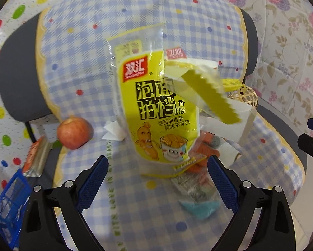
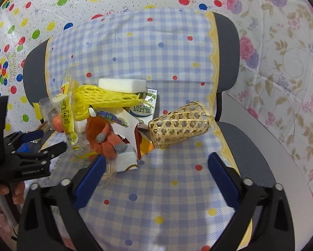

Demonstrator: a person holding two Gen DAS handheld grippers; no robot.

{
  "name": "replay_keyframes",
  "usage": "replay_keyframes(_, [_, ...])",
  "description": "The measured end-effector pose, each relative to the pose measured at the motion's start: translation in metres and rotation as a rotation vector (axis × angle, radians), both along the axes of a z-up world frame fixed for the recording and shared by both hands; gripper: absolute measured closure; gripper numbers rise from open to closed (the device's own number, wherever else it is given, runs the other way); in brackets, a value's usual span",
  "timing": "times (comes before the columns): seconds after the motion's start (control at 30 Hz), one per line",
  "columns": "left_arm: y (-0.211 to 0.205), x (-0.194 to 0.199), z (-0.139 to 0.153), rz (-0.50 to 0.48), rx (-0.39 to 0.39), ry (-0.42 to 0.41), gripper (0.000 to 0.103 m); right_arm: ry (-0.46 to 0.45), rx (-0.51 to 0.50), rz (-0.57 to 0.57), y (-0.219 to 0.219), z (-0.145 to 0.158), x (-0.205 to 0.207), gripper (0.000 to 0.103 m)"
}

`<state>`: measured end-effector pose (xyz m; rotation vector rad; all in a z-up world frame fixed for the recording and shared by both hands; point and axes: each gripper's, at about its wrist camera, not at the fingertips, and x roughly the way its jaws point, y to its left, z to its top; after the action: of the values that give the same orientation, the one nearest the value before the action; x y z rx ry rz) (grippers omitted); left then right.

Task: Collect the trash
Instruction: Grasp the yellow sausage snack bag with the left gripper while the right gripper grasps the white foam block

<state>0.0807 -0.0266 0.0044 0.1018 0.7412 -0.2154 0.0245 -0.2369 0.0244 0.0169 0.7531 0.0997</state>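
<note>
A pile of trash lies on a chair draped in a blue checked cloth [image 2: 156, 188]. A tall yellow sausage wrapper [image 1: 156, 108] stands up from the pile just ahead of my left gripper [image 1: 157, 161]. That gripper is open; the wrapper's lower edge sits between the fingertips, untouched by the pads. The right wrist view shows the wrapper [image 2: 66, 113], a yellow foam net [image 2: 100, 98], a milk carton [image 2: 141, 110], a white foam block [image 2: 122, 84] and an orange glove [image 2: 103, 138]. My right gripper [image 2: 157, 159] is open over bare cloth, right of the pile.
A woven bamboo basket [image 2: 179, 123] lies on its side right of the pile. An apple [image 1: 74, 132] and white tissue [image 1: 112, 133] sit at the left. A blue crate [image 1: 10, 205] and an orange snack packet [image 1: 34, 159] are beside the chair. A teal packet [image 1: 198, 207] lies near.
</note>
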Motion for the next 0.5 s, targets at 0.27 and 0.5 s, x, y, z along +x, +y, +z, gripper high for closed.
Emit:
replay_keyframes(0.27, [-0.016,0.025,-0.007,-0.04,-0.003,-0.038,0.025,0.014,0.01,-0.005,-0.007,-0.009,0.004,0.018])
replay_keyframes(0.5, [-0.001,0.008,-0.001,-0.032,0.016,-0.057,0.065,-0.006,0.001,0.011,-0.002,-0.005,-0.009,0.018])
